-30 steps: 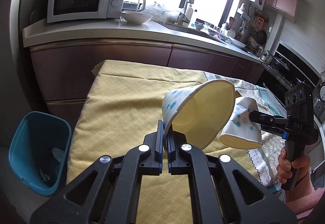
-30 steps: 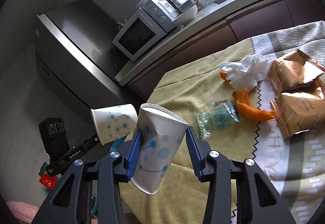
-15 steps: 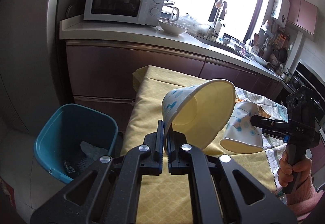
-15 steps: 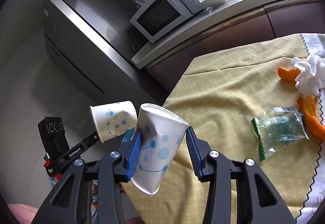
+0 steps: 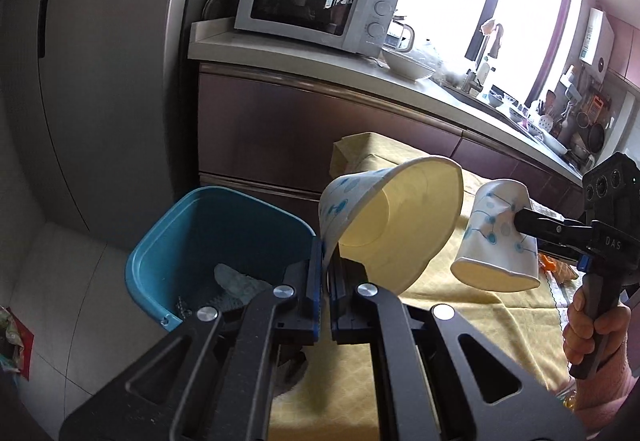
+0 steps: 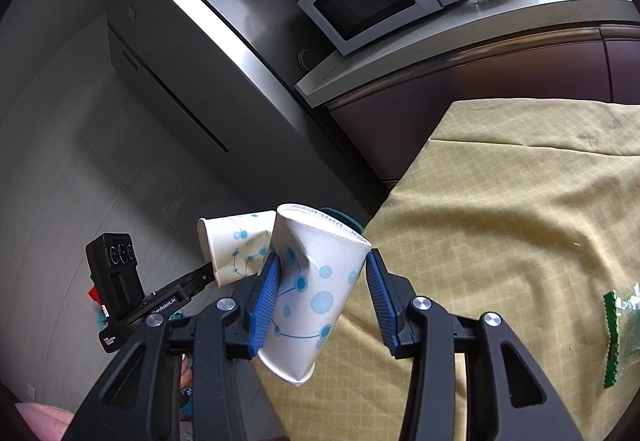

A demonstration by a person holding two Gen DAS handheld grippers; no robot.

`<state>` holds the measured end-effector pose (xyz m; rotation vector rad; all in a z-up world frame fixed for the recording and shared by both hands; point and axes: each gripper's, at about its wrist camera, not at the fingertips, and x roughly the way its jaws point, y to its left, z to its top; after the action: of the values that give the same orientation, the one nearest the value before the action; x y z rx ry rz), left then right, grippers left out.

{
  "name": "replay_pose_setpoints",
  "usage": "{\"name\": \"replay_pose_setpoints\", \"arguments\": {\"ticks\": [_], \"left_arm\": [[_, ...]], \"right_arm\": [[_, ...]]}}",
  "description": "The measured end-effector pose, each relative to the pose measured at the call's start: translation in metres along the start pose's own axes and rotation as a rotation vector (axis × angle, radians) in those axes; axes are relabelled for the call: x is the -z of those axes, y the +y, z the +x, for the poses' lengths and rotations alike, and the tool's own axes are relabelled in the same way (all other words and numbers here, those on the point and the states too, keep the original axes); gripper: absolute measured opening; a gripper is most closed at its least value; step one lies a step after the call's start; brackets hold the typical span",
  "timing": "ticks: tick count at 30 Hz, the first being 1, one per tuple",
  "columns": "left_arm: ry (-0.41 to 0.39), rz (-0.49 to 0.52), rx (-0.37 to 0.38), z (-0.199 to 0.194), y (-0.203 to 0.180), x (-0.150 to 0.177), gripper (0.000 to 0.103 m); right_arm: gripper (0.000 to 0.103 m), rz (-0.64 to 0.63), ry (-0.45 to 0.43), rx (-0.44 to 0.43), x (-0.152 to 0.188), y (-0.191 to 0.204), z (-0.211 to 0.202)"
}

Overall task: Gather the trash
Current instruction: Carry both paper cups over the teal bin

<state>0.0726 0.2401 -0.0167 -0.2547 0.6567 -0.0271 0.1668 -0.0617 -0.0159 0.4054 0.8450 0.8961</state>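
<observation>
The left gripper (image 5: 325, 273) has its fingers pressed almost together on the rim wall of a spotted paper cup (image 5: 390, 225), which lies on its side with its mouth facing right and a little up. The right gripper (image 6: 322, 301) clamps a second paper cup (image 6: 312, 293) across its body, denting the wall; that cup's long axis is tilted, with its base towards the camera.

The blue bin (image 5: 216, 241) stands on the floor just beside the corner of the yellow-clothed table (image 6: 500, 233), below and left of the left fingers, with some scraps already in its bottom. The left cup hangs close to the bin's right rim, probably not quite over the opening, though the fisheye makes that hard to judge. The left hand is the nearer one; the right cup sits further right, above the table's edge, so it has more ground to cover before release.
</observation>
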Motion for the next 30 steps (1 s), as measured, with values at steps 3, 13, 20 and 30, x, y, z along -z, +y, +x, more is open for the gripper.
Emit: {"name": "replay_pose_setpoints", "arguments": {"ticks": [3, 13, 20, 30], "left_arm": [[0.001, -0.014, -0.017, -0.001, 0.01, 0.001, 0.003], [0.014, -0.059, -0.055, 0.004, 0.037, 0.004, 0.003], [0.028, -0.084, -0.087, 0.01, 0.053, 0.008, 0.003], [0.072, -0.131, -0.131, 0.033, 0.079, 0.015, 0.003]], "right_arm": [[0.042, -0.017, 0.018, -0.005, -0.004, 0.008, 0.011], [0.042, -0.057, 0.069, -0.007, -0.013, 0.027, 0.047], [0.042, -0.08, 0.102, 0.001, -0.016, 0.036, 0.07], [0.042, -0.075, 0.154, 0.042, -0.02, 0.04, 0.112]]}}
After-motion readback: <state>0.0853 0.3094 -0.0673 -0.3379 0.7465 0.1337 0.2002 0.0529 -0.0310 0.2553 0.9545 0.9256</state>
